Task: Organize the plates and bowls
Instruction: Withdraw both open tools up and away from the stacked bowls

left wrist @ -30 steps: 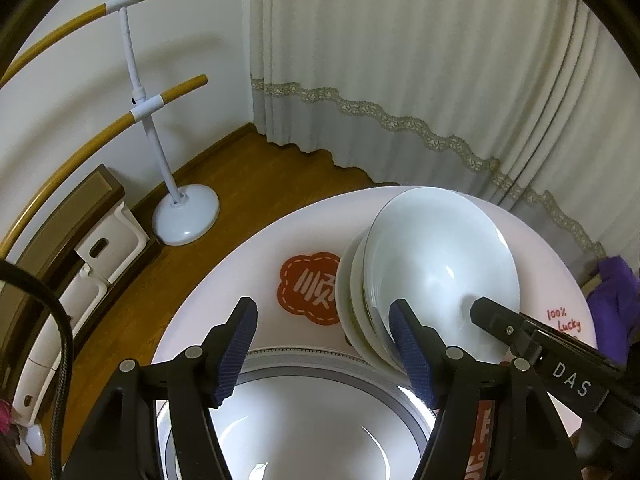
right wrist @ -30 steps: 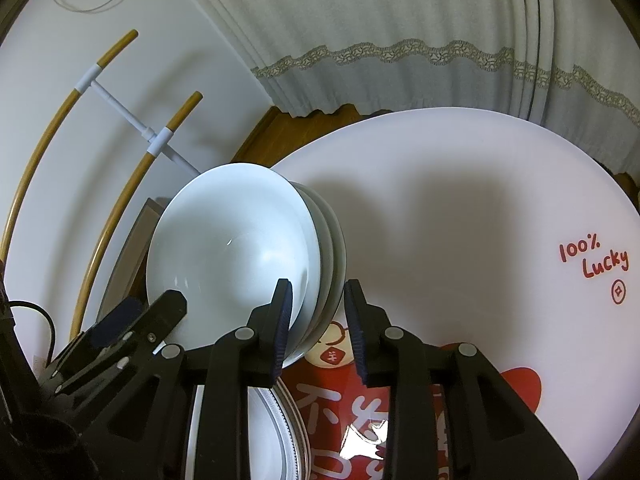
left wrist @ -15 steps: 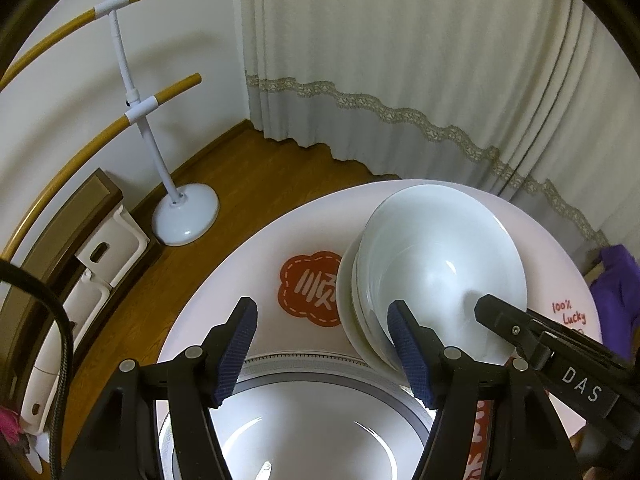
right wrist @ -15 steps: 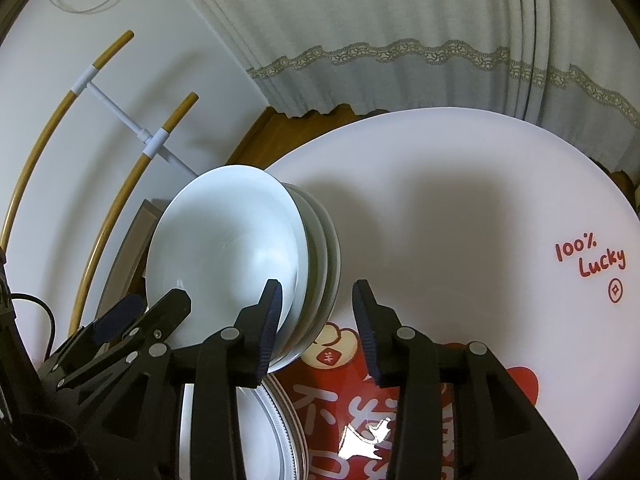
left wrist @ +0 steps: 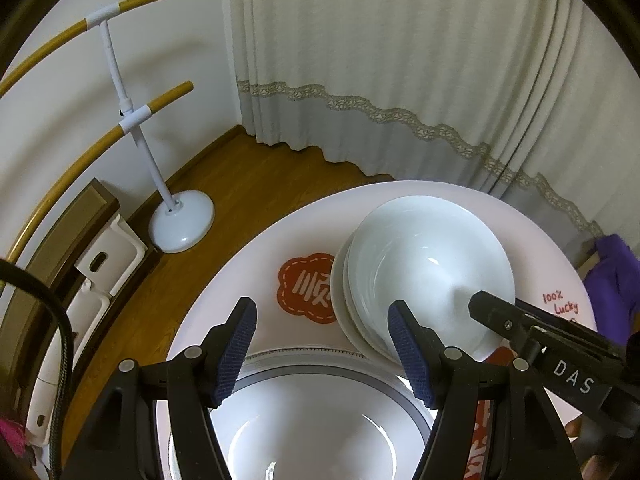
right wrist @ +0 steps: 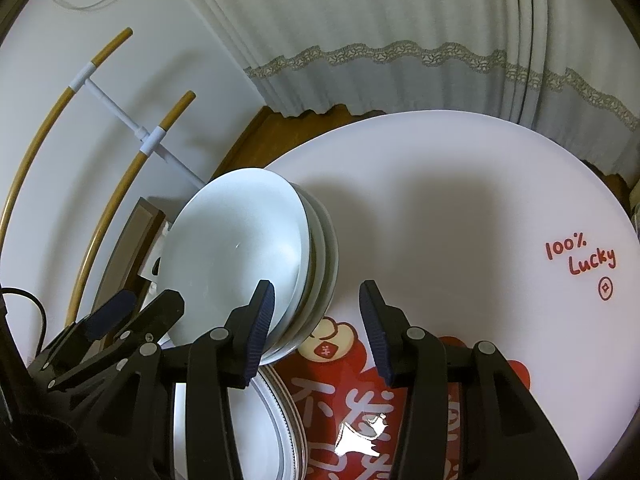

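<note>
**Bowl let go onto the stack**

The white bowls [right wrist: 236,252] sit nested on the round table [right wrist: 460,216], just beyond the grey-rimmed plates [left wrist: 320,412], like with like. The right tool [right wrist: 316,320] has just been opening its jaws astride the bowl rim without pressing it. The left tool [left wrist: 324,348] hangs wide and empty above the plates.

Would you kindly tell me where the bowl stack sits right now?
The bowl stack sits on the round table, left of the open right claw and just beyond the grey-rimmed plate.
</note>
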Demonstrator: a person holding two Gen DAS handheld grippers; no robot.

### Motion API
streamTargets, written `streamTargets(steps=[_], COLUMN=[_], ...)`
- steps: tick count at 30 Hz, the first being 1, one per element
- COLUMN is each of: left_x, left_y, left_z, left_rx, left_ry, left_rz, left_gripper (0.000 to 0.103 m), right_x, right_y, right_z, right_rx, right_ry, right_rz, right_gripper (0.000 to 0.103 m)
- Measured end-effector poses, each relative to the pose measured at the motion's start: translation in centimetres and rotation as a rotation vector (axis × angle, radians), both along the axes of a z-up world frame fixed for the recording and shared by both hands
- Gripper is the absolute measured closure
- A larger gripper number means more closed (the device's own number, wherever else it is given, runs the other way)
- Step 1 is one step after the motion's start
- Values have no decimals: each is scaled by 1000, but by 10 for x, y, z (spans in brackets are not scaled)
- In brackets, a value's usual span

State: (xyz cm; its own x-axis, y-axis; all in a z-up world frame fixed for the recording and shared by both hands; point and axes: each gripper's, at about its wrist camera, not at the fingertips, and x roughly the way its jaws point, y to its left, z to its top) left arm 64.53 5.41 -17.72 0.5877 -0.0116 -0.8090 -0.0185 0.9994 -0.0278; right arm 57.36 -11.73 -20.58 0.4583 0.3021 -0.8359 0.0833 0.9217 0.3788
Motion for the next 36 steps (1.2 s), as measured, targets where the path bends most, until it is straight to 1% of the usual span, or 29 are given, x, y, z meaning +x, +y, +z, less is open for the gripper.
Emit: streamTargets(steps=[4,6,11,12,14,16,20,23,25,26,28,32,36], left_x=[-5,-9,-23,-29,-38,-49,-69,-87,-98,-102,-110,-111,-99], left_y=[2,5,10,10,10,10,14,16,15,15,13,11,6], left_z=[8,13,27,30,36,42,52,64,71,72,76,78,74], left_rx=[0,-14,-42,-59,-69,-67,-72,-49,-47,-42,-26,4,73], left_ry=[-3,-2,-10,-10,-18,-35,-54,-82,-104,-109,-118,-127,-122], left_rz=[-10,-13,-13,-26,-37,-42,-46,-45,-58,-59,-63,-68,-90], left_gripper=[39,39,38,36,32,31,24,20,15,13,12,12,12], right_x=[-3,-6,-17,-19,-26,-33,-47,-55,-60,-62,-65,-61,-56], right_y=[-1,-1,4,4,7,9,12,14,15,15,17,22,19], right_z=[6,11,29,31,37,43,58,68,75,78,83,88,85], right_rx=[-6,-9,-29,-30,-32,-30,-55,-79,-75,-79,-92,-114,-124], right_ry=[-9,-13,-59,-62,-72,-86,-111,-129,-138,-143,-147,-147,-134], right_rz=[-6,-7,3,7,13,19,18,11,10,14,14,16,12], right_gripper=[56,55,54,54,53,46,44,38,30,28,25,25,23])
